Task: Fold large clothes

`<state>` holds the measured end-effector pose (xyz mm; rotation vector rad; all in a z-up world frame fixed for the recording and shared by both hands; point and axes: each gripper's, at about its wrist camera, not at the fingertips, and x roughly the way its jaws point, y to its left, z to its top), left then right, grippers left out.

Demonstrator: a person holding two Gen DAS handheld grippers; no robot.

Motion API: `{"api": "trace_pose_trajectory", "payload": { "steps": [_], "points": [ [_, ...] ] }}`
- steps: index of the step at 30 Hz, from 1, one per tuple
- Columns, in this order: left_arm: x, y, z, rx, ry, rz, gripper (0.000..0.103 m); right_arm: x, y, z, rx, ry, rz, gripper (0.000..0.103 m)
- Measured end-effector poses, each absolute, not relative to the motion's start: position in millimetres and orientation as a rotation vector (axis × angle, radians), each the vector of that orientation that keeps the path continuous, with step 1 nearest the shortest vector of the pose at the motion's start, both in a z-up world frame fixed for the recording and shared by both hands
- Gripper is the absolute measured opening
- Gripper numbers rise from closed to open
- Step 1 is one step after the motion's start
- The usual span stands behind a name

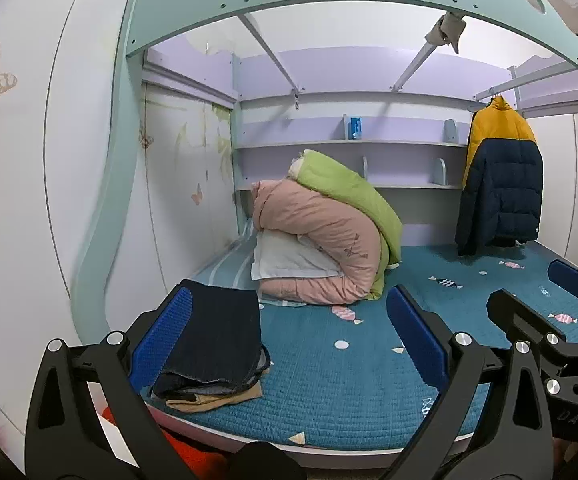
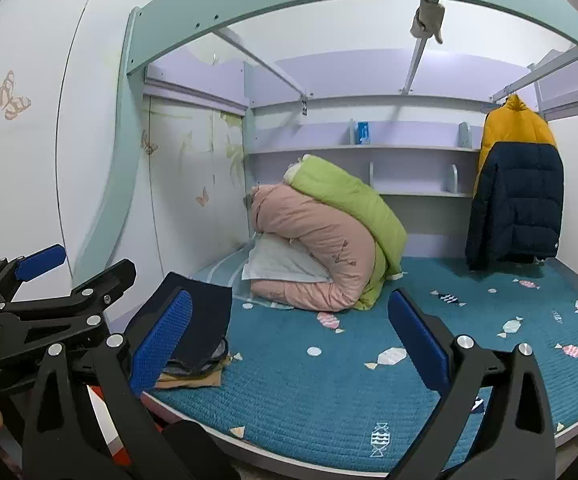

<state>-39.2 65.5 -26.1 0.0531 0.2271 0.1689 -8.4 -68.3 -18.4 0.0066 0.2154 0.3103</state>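
A folded pile of dark jeans on tan trousers (image 1: 213, 344) lies at the front left corner of the blue bed (image 1: 349, 396); it also shows in the right wrist view (image 2: 197, 320). A yellow and navy puffer jacket (image 1: 501, 176) hangs from a rail at the back right, seen too in the right wrist view (image 2: 517, 184). My left gripper (image 1: 289, 340) is open and empty above the bed's front edge. My right gripper (image 2: 289, 344) is open and empty beside it. The right gripper shows in the left wrist view (image 1: 549, 304), the left one in the right wrist view (image 2: 73, 268).
Rolled pink and green quilts (image 1: 329, 232) with a white pillow sit at the back left of the bed. Shelves (image 1: 349, 144) run along the back wall. A loft frame (image 1: 329, 0) arches overhead. Something red (image 1: 185, 452) lies below the bed edge.
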Motion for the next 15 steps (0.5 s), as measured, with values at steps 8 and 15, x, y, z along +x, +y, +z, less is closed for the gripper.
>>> {"api": "trace_pose_trajectory", "payload": {
  "steps": [8,15],
  "points": [
    [-38,60,-25,0.061,0.214,0.165,0.098,-9,-75,-19,0.016,0.201,0.304,0.095],
    [-37,57,-26,0.066,0.213,0.169,0.098,-7,-80,-20,0.027,0.206,0.312,0.095]
  ]
}}
